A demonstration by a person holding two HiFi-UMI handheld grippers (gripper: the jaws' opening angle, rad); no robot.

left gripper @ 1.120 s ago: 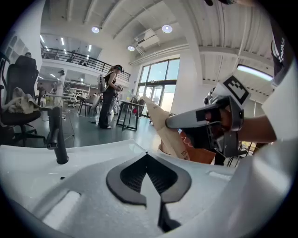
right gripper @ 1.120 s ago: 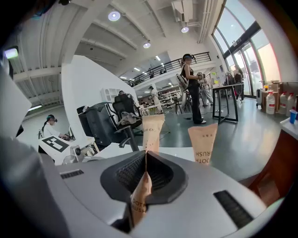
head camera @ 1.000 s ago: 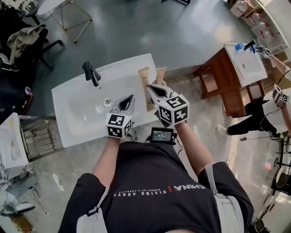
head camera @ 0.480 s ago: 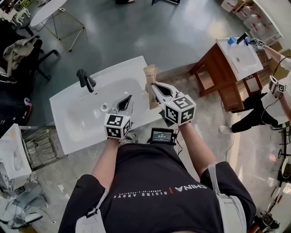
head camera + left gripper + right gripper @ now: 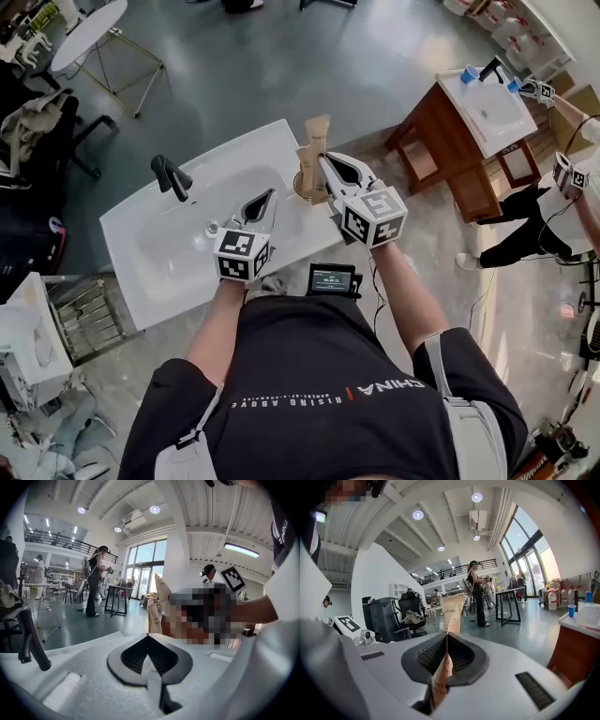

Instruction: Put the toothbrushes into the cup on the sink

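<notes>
Right gripper (image 5: 447, 633): jaws nearly together, clamped on a kraft-paper toothbrush pack (image 5: 453, 610). The pack runs lengthwise through the pads. Its printed lower end shows below them and its upper end stands clear above the tips.

In the head view this pack is upright over the right edge of the white sink (image 5: 159, 248), off the surface.

Second toothbrush pack (image 5: 306, 167): also upright, just left of the held one and lower. Its foot is at a small dark-rimmed cup (image 5: 298, 193) on the sink's right rim. The cup is only partly visible, so I cannot tell how far the pack sits in it.

Left gripper (image 5: 147, 634): jaws closed tip to tip with no object between the pads. In the head view it hangs over the front right of the basin and points toward the two packs, apart from them.

Black faucet (image 5: 169, 175): at the back left of the sink, well apart from both grippers.

Drain (image 5: 212, 228): in the basin, just left of the left gripper.

Small lit screen (image 5: 333, 278): at the person's waist, between the forearms.

Surroundings: a second sink on a wooden stand (image 5: 487, 108) at upper right, with another person beside it.
</notes>
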